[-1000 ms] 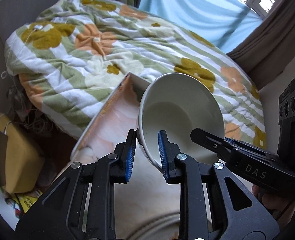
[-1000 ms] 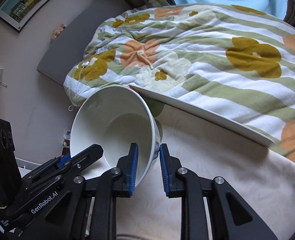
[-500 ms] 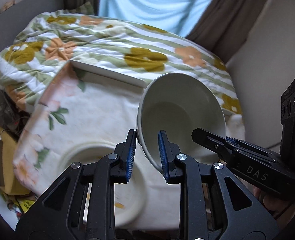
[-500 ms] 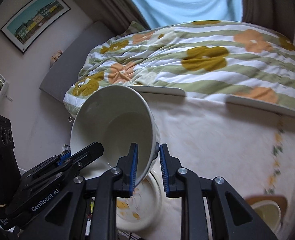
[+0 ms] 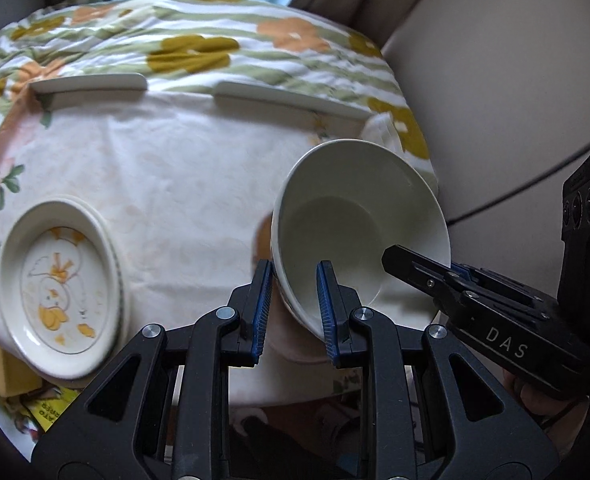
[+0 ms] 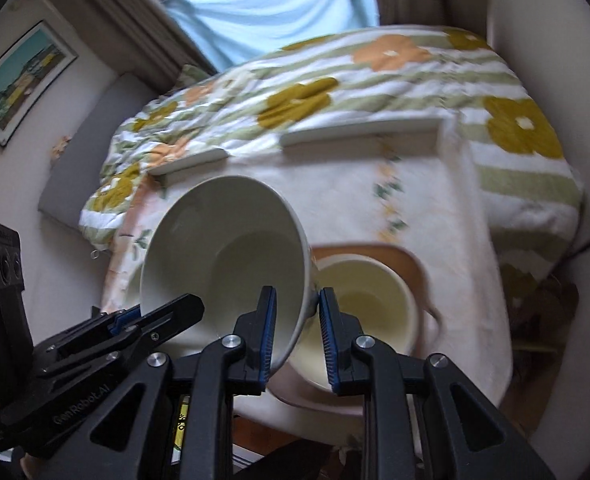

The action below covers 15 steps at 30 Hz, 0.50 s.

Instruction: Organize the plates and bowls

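A plain white bowl (image 5: 359,220) (image 6: 223,248) hangs tilted above the table, held by its rim from both sides. My left gripper (image 5: 293,280) is shut on the rim's left side, one pad inside and one outside. My right gripper (image 6: 295,300) is shut on the opposite side of the rim and shows in the left wrist view as a black arm (image 5: 415,270). The left gripper (image 6: 175,308) reaches into the bowl in the right wrist view. A cream bowl (image 6: 367,300) stands on a tan tray (image 6: 409,260) just right of and below the held bowl. A duck-pattern plate (image 5: 59,284) lies at the table's left.
The table has a pale floral cloth (image 5: 167,184) and two white raised rails (image 5: 91,82) at its far edge. A flowered striped quilt (image 6: 335,92) lies on the bed behind it. A wall (image 5: 495,80) stands close on the right, and yellow clutter (image 5: 43,404) sits below the table's left edge.
Both grippers carried the bowl across from the bed side over the table. The duck plate, then the cream bowl on its tray, came into view. The grip on the rim is unchanged.
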Motion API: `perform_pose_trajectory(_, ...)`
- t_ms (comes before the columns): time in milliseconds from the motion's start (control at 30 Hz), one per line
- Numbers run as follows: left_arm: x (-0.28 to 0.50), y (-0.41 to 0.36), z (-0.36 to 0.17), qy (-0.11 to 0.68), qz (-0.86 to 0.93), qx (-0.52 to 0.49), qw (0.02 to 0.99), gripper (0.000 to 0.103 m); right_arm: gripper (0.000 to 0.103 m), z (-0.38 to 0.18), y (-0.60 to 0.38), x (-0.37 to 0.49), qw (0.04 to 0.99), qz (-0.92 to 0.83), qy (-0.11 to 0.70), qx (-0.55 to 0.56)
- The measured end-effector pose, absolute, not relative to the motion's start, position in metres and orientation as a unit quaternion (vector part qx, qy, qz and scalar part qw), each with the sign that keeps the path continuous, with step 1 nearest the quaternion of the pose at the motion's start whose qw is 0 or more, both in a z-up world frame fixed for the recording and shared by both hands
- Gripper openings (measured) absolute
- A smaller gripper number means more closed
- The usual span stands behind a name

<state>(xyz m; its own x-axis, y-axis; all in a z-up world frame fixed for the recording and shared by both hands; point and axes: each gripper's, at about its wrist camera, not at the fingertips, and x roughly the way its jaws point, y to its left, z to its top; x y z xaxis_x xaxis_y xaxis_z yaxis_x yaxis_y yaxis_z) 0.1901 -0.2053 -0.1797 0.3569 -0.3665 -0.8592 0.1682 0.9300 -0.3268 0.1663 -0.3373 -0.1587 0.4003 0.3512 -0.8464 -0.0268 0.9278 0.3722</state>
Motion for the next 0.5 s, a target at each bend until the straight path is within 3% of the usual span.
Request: perform_pose_trajectory(500,0.199,-0.25,-0.226,0.575,-0.171,0.005,0.8,0.02,0.02,-0.208,-0.368,0.147,0.811,0.069,0.559,0.158)
